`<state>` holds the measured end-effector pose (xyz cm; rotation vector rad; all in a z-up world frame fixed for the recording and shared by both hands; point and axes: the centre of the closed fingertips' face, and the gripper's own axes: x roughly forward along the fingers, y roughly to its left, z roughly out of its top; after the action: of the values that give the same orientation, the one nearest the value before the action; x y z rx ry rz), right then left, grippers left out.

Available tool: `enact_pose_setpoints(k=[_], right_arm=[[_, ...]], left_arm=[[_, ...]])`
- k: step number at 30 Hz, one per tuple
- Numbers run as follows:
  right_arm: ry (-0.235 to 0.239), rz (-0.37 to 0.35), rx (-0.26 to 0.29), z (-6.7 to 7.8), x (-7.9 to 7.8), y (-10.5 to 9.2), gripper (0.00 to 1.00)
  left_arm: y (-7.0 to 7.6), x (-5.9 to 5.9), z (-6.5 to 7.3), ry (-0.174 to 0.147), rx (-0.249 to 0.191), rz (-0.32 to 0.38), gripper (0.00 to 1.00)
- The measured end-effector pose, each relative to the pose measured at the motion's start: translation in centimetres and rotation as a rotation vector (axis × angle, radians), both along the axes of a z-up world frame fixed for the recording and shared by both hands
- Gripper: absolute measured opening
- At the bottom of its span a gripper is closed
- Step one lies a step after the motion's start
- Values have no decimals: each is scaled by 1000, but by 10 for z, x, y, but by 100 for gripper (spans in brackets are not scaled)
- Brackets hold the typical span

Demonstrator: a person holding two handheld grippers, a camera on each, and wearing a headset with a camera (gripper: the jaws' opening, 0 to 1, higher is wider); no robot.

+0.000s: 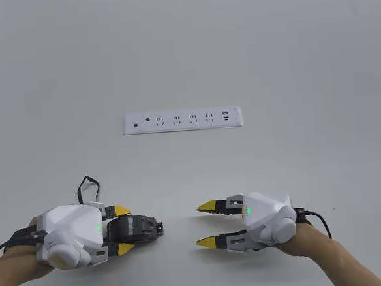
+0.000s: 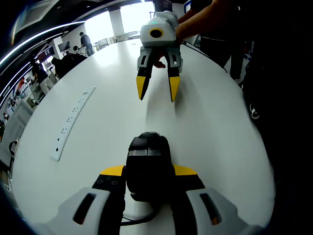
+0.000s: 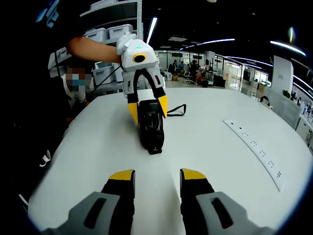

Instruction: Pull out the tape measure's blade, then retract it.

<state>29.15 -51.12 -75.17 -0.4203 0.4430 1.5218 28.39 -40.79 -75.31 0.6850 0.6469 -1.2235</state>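
**Case clamped, blade not yet out**

The tape measure (image 1: 143, 227) lies low on the white table (image 1: 269, 59), near the person's edge. The left gripper (image 1: 124, 229) has it pinched, one yellow-tipped jaw on each flat side of the black case. Its nose points across at the right gripper (image 1: 206, 225), which sits close by on the same line with its jaws spread and nothing between them. A dark wrist strap (image 1: 87, 187) loops out behind the left gripper. A white power strip (image 1: 182, 120) lies further up the table, well apart from both grippers.

From where I stand no blade is drawn yet. The case looks like hard, slightly rubbery plastic, compact and probably with some weight to it, so the side grip should hold against a pull. In the right gripper view there is a small lip at the front bottom of the case, which I take for the end hook, though it is too small to be sure. That is the place for the open jaws to take hold, since the blade itself will be thin, springy steel, slick on its faces and prone to kinking if bent sideways. It will also want to snap back, so a straight pull and a guided return seem wise.
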Motion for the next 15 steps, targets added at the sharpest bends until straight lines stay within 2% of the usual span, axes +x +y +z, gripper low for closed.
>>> enact_pose_setpoints(k=[7, 9, 12, 15], right_arm=[[28, 14, -11, -13, -4, 21, 28], [47, 19, -5, -14, -7, 27, 28], [48, 36, -6, -17, -11, 35, 28], [50, 58, -30, -24, -16, 43, 27]], left_arm=[[-1, -2, 1, 3, -14, -25, 31], [-1, -3, 1, 5, -18, -36, 31], [-2, -3, 2, 7, -14, -40, 31], [-2, -3, 2, 11, -19, -35, 31]])
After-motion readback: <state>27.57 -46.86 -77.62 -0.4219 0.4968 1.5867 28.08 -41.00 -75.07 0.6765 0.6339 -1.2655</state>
